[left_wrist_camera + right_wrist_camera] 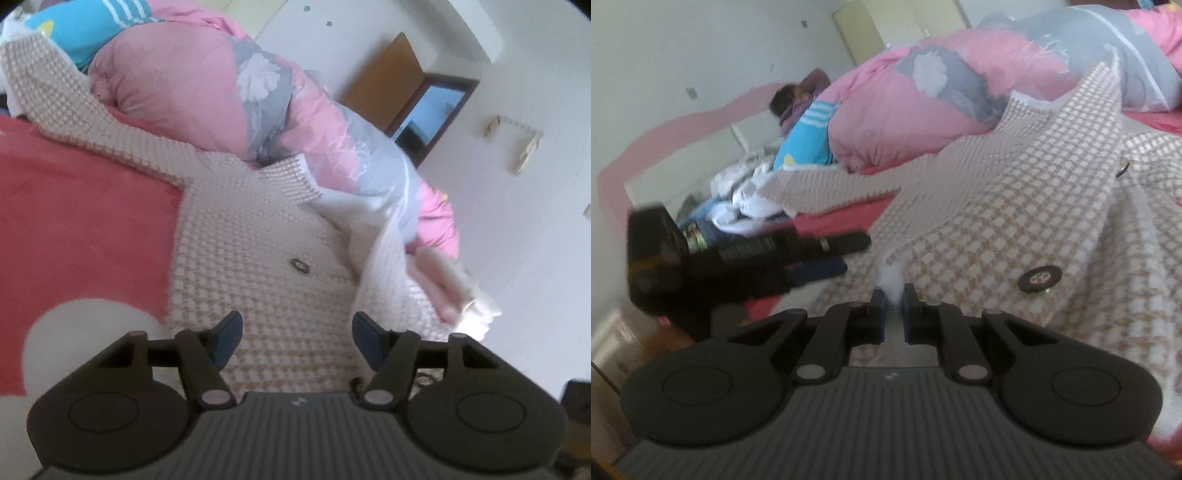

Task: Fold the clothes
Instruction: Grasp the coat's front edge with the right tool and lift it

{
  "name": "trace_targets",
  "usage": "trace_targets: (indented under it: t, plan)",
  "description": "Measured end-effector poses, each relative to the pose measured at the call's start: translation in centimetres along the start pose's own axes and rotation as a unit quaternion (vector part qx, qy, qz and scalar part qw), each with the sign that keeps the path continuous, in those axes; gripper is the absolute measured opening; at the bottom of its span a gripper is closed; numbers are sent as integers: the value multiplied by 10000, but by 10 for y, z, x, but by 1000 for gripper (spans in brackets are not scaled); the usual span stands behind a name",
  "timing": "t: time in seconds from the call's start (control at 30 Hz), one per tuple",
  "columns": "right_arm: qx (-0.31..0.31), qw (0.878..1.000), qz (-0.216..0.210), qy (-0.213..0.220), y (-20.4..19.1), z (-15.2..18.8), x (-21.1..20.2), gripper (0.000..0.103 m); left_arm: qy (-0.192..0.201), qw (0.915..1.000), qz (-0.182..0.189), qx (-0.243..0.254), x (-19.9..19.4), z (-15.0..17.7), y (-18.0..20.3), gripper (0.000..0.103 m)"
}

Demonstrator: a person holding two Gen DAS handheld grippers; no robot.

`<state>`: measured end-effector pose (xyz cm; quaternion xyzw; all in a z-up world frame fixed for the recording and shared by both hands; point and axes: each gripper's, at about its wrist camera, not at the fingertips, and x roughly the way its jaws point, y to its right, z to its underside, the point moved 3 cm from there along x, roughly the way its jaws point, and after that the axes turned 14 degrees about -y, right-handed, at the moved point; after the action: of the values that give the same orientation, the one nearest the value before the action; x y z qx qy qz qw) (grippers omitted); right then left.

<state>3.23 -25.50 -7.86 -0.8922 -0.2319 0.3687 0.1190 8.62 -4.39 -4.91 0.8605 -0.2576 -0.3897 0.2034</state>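
Currently, in the left wrist view, the left gripper (297, 328) hangs with jaws apart and nothing between them, above the houndstooth jacket (258, 236) spread on the red bedsheet (81, 206) beside a pink quilt (177, 81). In the right wrist view, the right gripper (894, 299) is clamped on the jacket's white-lined edge; a black button (1039, 278) lies near.
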Motion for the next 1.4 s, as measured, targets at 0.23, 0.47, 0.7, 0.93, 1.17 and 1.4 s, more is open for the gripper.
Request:
trace_targets:
  t: [0.23,0.47,0.7,0.93,1.17,1.4]
  plan:
    - [-499,9981,269,-220,-9,6,20,7,-588,9969,508,-147,18,1,0,58]
    - [-913,9945,477,-165,-19,14,24,14,-988,9947,296,-11,40,4,5,38]
    - [-966,9948,309,-27,-21,22,17,19,-1117,9936,1,160,49,7,6,19]
    - [-396,9990,-19,192,-7,28,-11,27,-1086,9932,-146,398,52,10,12,18]
    - [824,9943,16,682,43,14,-57,33,-1013,9926,-110,665,54,13,14,15]
    - [1332,9850,517,969,87,-51,-78,50,-927,9923,243,783,54,15,4,11]
